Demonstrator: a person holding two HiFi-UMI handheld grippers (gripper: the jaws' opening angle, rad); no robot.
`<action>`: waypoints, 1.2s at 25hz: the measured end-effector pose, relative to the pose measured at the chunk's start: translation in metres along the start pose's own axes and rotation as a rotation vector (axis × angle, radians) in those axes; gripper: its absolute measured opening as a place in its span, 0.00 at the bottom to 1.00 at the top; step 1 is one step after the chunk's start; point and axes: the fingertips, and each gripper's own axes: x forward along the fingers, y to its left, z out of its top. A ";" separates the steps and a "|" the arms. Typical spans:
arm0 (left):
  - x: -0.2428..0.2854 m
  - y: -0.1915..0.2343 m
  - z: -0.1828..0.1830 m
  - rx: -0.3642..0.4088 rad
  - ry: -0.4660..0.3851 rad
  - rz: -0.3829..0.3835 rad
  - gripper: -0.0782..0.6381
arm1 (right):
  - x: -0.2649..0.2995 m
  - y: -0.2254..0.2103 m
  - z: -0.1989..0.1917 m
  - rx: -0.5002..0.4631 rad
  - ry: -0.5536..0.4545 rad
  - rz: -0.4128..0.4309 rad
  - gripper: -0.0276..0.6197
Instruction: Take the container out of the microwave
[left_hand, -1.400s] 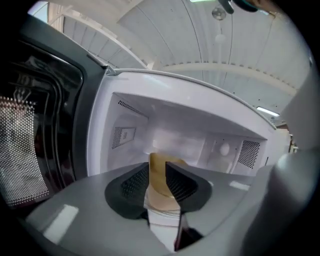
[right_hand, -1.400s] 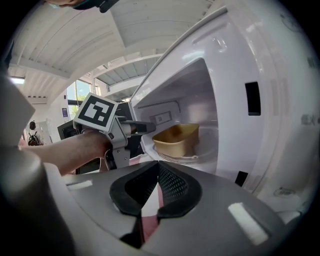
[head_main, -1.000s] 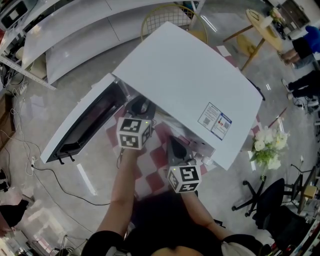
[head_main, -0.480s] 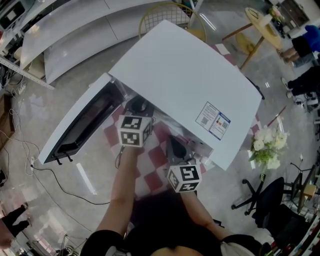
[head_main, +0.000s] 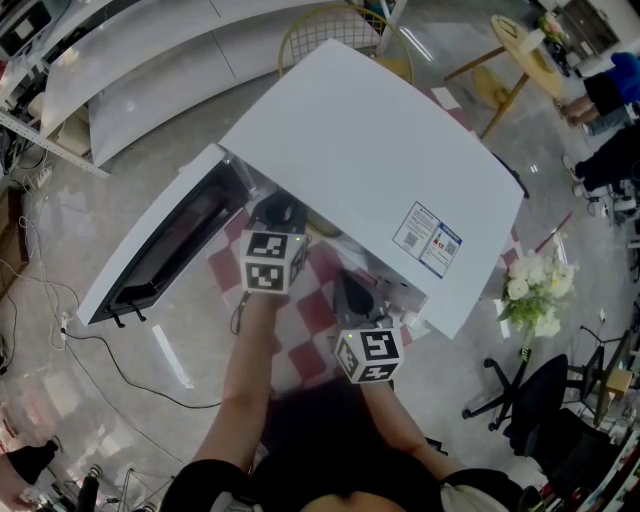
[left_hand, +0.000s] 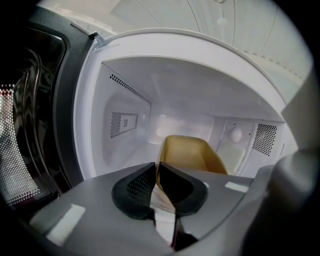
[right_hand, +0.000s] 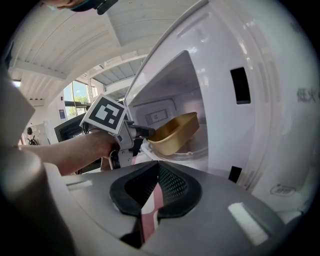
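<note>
1. Almost nothing has shifted since the earlier frames: the left gripper (left_hand: 157, 167) stays at the mouth of the microwave (head_main: 370, 160), its marker cube (head_main: 272, 262) in nearly the same spot, and the right gripper (right_hand: 158, 167) holds its place nearer the person.
2. Left gripper state: clenched. Its two black pads are pressed together on the near rim of the yellow container (left_hand: 192, 152), so that the rim runs up out of the seam between them.
3. Container position: it extends straight ahead of the left gripper's jaws, inside the white cavity. In the right gripper view the container (right_hand: 175, 132) is tilted, its far end higher than the gripped end, above the glass turntable (right_hand: 195, 150). Whether its base touches the glass cannot be told.
4. Right gripper state: closed, jaws together with nothing held. Only a strip of red cloth shows through the gap below the tips. It sits outside the cavity, to the right of the left gripper and apart from the container.
5. Surroundings: the microwave door (head_main: 160, 250) stands swung open on the left. A red-and-white checkered cloth (head_main: 315, 315) lies below both grippers, in front of the cavity.
</note>
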 end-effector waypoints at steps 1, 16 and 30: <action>-0.001 0.000 0.002 -0.004 -0.010 -0.001 0.16 | 0.000 0.000 0.000 0.000 0.000 0.000 0.04; -0.018 0.006 0.003 -0.078 -0.029 0.012 0.15 | -0.004 0.003 -0.004 -0.007 -0.006 0.003 0.04; -0.047 0.007 -0.008 -0.080 -0.023 0.039 0.15 | -0.012 0.010 -0.005 -0.023 -0.012 0.017 0.04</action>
